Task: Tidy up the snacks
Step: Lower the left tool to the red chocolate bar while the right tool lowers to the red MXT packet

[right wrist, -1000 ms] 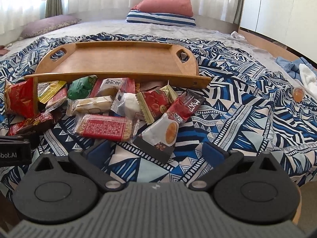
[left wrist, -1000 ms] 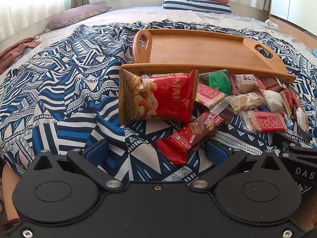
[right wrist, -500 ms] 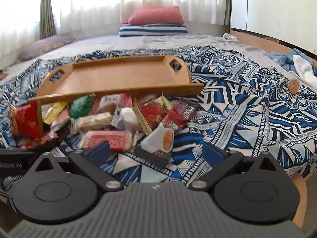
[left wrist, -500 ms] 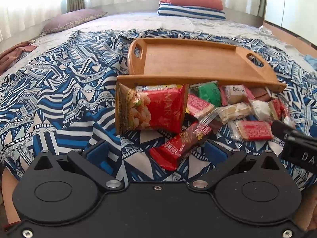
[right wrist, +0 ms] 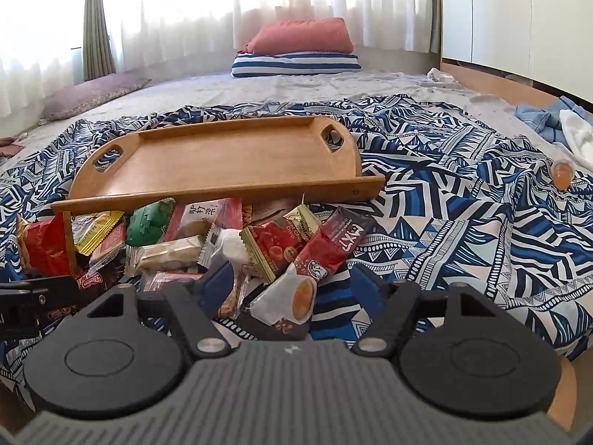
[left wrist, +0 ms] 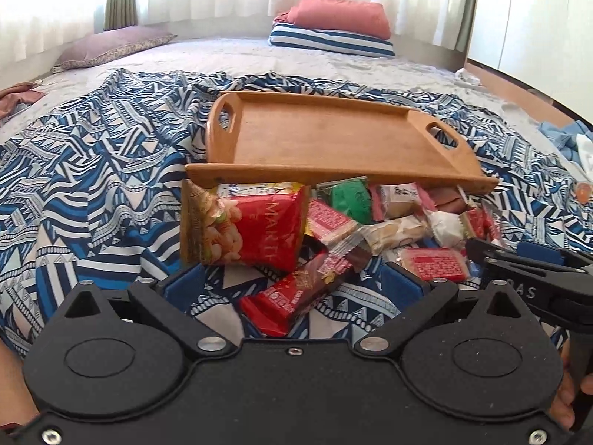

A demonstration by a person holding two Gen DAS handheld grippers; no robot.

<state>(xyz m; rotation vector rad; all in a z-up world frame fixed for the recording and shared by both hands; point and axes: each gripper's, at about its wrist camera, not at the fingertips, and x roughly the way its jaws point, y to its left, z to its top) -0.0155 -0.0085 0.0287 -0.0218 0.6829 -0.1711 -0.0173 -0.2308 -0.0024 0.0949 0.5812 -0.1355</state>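
Left wrist view
Surface: a bed is covered by a blue-and-white patterned blanket [left wrist: 96,185], with a plain grey sheet beyond it.
Landmark: a wooden tray [left wrist: 333,141] is laid on the blanket, its bottom bare.
Snacks: a pile of snacks [left wrist: 370,222] is heaped against the tray's near rim; a large red peanut bag [left wrist: 252,226] is seen at the pile's left end, just below the tray's near-left corner.
Left gripper [left wrist: 292,289]: the fingers are spread wide; a red bar wrapper [left wrist: 296,293] lies between them, not pinched.
Right gripper [left wrist: 519,256]: seen from the side at the pile's right end; how the fingers stand cannot be told from here.
Room: striped and red pillows [left wrist: 333,33] are stacked beyond the tray's far rim, a purple pillow [left wrist: 111,46] to the far left; curtains are drawn behind.

Right wrist view
Right gripper [right wrist: 289,289]: the jaws have just been closing but stand apart; a white sachet [right wrist: 289,296] with an orange cup print lies between them, and no pad is seen pressing it.
Snacks: the pile is spread along the tray's near rim.
Surface: a small orange jelly cup [right wrist: 562,178] is left on the blanket, well apart to the right of the tray.
Room: white cabinet doors [right wrist: 519,18] are seen to the right beyond the tray; blue and white clothes are left on the bed below them.
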